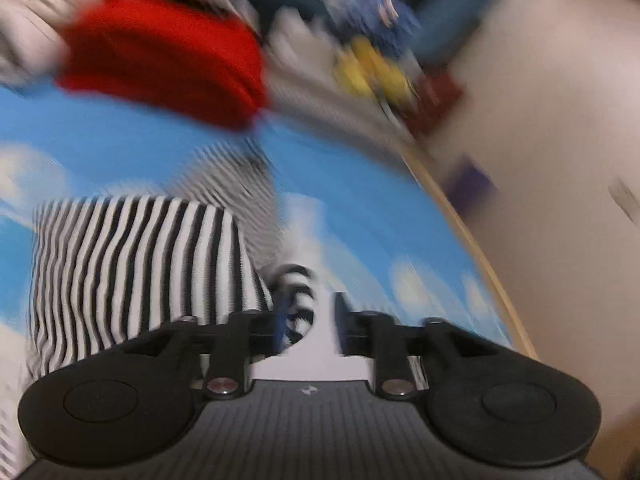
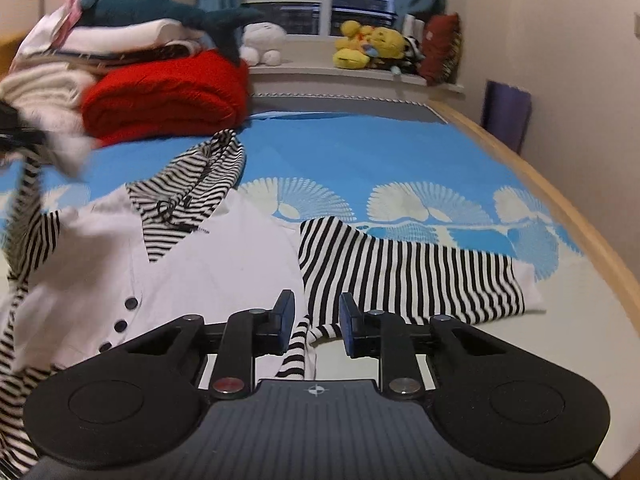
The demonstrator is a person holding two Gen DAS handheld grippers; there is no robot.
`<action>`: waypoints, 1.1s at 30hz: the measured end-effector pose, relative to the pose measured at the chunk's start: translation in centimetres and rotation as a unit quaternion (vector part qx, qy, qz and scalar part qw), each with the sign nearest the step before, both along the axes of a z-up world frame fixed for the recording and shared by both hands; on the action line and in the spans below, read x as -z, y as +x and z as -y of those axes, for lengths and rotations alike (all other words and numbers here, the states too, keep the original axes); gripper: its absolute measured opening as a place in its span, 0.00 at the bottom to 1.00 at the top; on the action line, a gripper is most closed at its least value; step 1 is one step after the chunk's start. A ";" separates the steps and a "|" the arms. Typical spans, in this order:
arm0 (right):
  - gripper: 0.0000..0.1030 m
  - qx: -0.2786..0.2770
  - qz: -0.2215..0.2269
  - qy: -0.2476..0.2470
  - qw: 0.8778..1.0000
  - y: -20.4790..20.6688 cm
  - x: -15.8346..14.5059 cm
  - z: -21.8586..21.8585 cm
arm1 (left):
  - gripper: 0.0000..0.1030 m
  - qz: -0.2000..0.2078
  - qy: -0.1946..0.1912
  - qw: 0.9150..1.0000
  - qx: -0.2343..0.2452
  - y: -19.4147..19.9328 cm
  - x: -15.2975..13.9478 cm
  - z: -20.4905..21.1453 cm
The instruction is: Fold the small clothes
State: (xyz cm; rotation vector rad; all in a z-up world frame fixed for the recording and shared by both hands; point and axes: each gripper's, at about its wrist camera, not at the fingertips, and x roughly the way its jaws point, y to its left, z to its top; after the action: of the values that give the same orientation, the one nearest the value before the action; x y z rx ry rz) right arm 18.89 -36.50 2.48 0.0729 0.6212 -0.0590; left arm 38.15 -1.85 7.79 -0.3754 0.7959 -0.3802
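The left gripper (image 1: 308, 316) shows in its own blurred view with its two black fingers a moderate gap apart; a bunched bit of black-and-white striped fabric lies against the inner face of the left finger, but the blur hides whether the pads press it, so its grip cannot be told. In the right wrist view that same tool appears only as a dark smear at the left edge, with a striped sleeve (image 2: 24, 216) hanging down from about there. The right gripper (image 2: 316, 322) has its fingers parted by a moderate gap and grips nothing; the fingertips hover just above the garment's lower edge, where a narrow striped strip passes between them without visible contact. The task's thing, a small white hooded top with black-and-white striped hood and sleeves (image 2: 216, 272), lies spread on the blue bed sheet printed with white fan shapes (image 2: 360, 152), hood toward the window, three dark buttons on its front, one striped sleeve (image 2: 408, 276) stretched flat toward the wooden bed rail (image 2: 560, 208). Behind it sits a folded red knitted blanket (image 2: 168, 96) beside a stack of folded pale linens (image 2: 52, 80) topped by a dark teal plush shark (image 2: 160, 8). Yellow plush toys (image 2: 368, 46) rest on the windowsill. No writing can be read.
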 end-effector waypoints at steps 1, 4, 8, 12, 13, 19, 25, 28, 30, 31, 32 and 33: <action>0.25 0.005 -0.003 0.008 1.000 0.0 0.1 0.2 | 0.32 -0.011 0.010 1.000 0.001 -0.5 0.2 1.1; 0.31 0.020 -0.014 0.036 0.999 -0.3 0.4 0.6 | 0.32 -0.008 0.011 1.000 -0.011 -2.8 -0.3 0.8; 0.31 0.023 -0.022 0.073 0.997 -0.4 0.8 1.0 | 0.33 -0.015 0.097 0.992 -0.081 -4.9 -2.0 -2.2; 0.31 0.037 -0.030 0.119 0.992 0.6 1.5 1.4 | 0.34 -0.026 0.119 0.980 -0.158 -5.5 -1.8 -6.8; 0.31 0.041 -0.033 0.133 0.990 1.2 1.8 1.5 | 0.35 -0.021 0.119 0.978 -0.168 -5.6 -1.3 -7.7; 0.31 0.057 -0.058 0.179 0.980 7.1 4.3 1.2 | 0.35 -0.067 0.146 0.966 -0.204 -3.8 2.3 -11.7; 0.31 0.077 -0.159 0.240 0.954 14.0 10.8 0.8 | 0.35 -0.086 0.155 0.963 -0.202 -1.8 3.8 -12.9; 0.31 0.117 -0.187 0.248 0.943 15.9 13.3 1.0 | 0.35 -0.106 0.145 0.962 -0.205 -1.6 4.6 -13.7; 0.32 0.117 -0.174 0.250 0.945 16.7 13.4 0.8 | 0.35 -0.116 0.147 0.960 -0.206 -1.7 4.9 -14.3; 0.32 0.114 -0.171 0.245 0.948 17.0 13.3 0.5 | 0.35 -0.121 0.149 0.959 -0.207 -1.5 5.1 -14.4; 0.32 0.110 -0.167 0.241 0.950 17.3 13.2 0.1 | 0.35 -0.124 0.150 0.959 -0.207 -1.3 5.2 -14.5; 0.27 0.105 -0.165 0.236 0.952 17.4 13.2 -0.2 | 0.35 -0.126 0.150 0.959 -0.206 -1.2 5.4 -14.5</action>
State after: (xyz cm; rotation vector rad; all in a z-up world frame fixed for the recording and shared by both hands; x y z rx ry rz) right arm 36.25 -36.31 -10.70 0.6035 0.9509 -0.1296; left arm 36.97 12.64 2.42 -0.2978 0.9816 0.1841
